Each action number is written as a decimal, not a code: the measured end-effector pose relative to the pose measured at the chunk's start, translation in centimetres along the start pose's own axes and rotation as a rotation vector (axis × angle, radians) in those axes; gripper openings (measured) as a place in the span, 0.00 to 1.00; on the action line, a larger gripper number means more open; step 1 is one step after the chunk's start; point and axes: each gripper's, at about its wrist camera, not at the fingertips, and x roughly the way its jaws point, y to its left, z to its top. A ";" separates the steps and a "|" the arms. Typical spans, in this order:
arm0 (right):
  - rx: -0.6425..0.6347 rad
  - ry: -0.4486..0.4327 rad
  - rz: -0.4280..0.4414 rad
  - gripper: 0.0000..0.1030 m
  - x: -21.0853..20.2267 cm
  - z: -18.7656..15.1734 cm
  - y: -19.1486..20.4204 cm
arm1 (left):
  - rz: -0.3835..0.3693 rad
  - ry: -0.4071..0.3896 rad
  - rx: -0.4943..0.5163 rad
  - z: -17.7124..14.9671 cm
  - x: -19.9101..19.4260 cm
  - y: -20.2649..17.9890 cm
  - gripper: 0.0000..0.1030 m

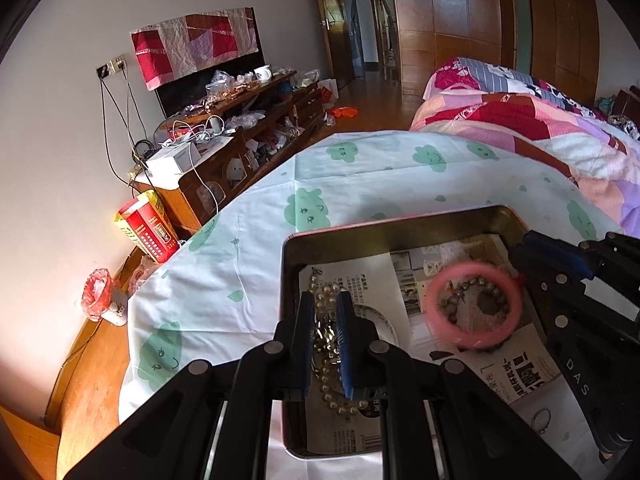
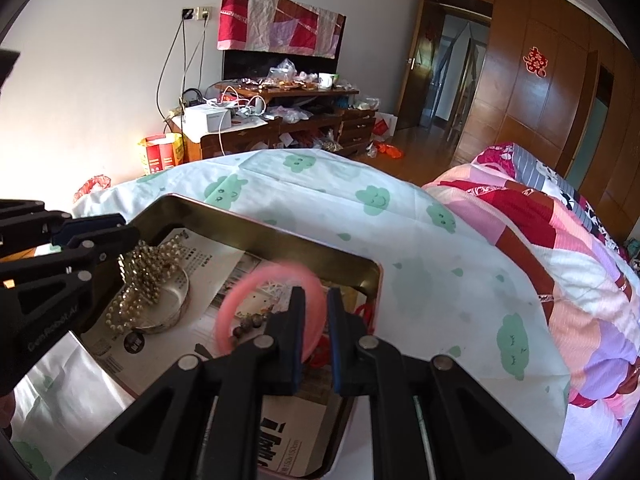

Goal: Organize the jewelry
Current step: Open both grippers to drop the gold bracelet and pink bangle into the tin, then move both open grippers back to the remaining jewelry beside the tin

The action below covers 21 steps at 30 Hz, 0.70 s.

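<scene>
pink bangle (image 2: 267, 307) blurred, pearl necklace (image 1: 326, 344) partly hidden, perhaps tangled

Necklace (image 1: 326, 312) left of bangle (image 1: 474, 304), in tin (image 1: 384, 232)

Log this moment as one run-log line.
left gripper: shut on pearl bead necklace | right gripper: shut on pink plastic bangle | both over paper-lined metal tray

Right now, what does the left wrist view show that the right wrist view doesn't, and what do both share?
Only the left wrist view shows a small silver ring on the cloth outside the tray, and a dark bead bracelet as a full loop inside the pink bangle. Only the right wrist view shows the silver bangle clearly under the pearl necklace, and the right gripper at the pink bangle's rim. Both show the paper-lined tray, the pearls held in the left gripper, and the cloud-print cloth.
</scene>
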 end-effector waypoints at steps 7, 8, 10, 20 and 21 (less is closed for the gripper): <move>0.005 -0.006 0.003 0.36 -0.4 -0.4 0.2 | 0.065 -0.048 0.011 -0.6 -1.0 -0.2 0.76; 0.012 -0.012 0.000 0.40 -0.6 -0.6 0.1 | 0.062 -0.042 0.011 -0.7 -1.0 -0.1 0.76; 0.019 -0.015 -0.001 0.40 -0.9 -0.8 0.0 | 0.067 -0.031 0.007 -0.8 -0.9 0.1 0.76; 0.043 0.003 -0.009 0.44 -1.0 -1.5 -0.3 | 0.071 -0.020 -0.006 -1.3 -1.0 0.5 0.76; 0.044 0.005 -0.008 0.45 -1.0 -1.5 -0.3 | 0.071 -0.019 -0.009 -1.4 -1.0 0.5 0.76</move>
